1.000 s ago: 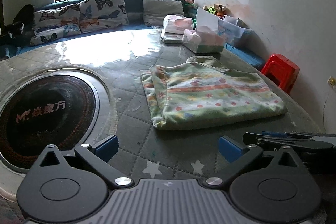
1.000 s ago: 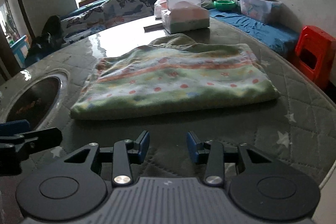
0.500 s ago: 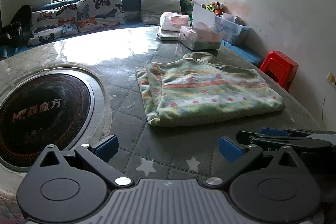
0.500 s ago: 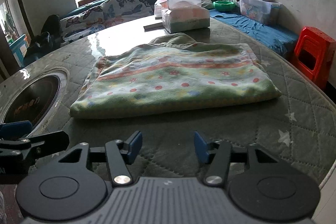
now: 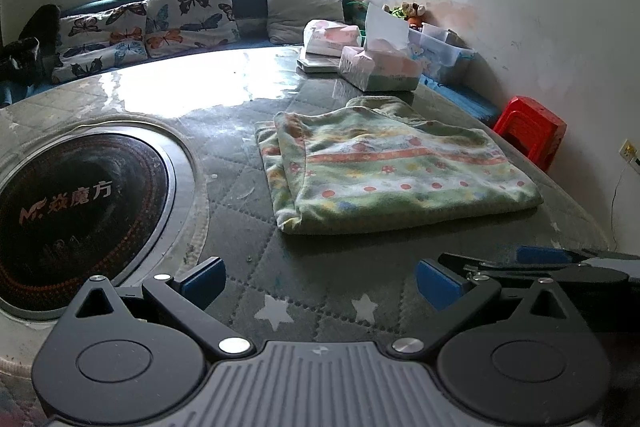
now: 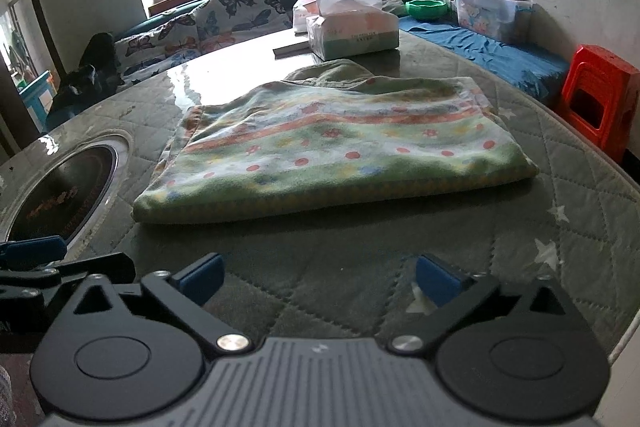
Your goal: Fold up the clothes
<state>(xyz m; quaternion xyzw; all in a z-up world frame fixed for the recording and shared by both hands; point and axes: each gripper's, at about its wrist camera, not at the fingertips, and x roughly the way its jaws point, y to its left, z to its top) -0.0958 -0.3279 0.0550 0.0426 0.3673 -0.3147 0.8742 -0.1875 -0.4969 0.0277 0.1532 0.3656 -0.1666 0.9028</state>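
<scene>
A folded green garment (image 5: 392, 171) with red dots and orange stripes lies flat on the quilted round table (image 5: 312, 267); it fills the middle of the right wrist view as the same garment (image 6: 332, 151). My left gripper (image 5: 320, 283) hangs open over bare tablecloth, short of the garment's near left corner. My right gripper (image 6: 318, 281) is in front of the garment's near edge, its jaws opening wide with nothing between them. Each gripper's blue fingertips show at the edge of the other's view.
A round black hotplate (image 5: 68, 207) is set into the table at the left. Tissue packs (image 5: 380, 67) stand at the far edge of the table. A red plastic stool (image 5: 532, 131) stands by the right wall, with cushions and a storage box (image 6: 492, 9) on the bench behind.
The right gripper's jaws have spread from narrow to wide. The left gripper stays open. Both views shifted only slightly; the garment has not moved.
</scene>
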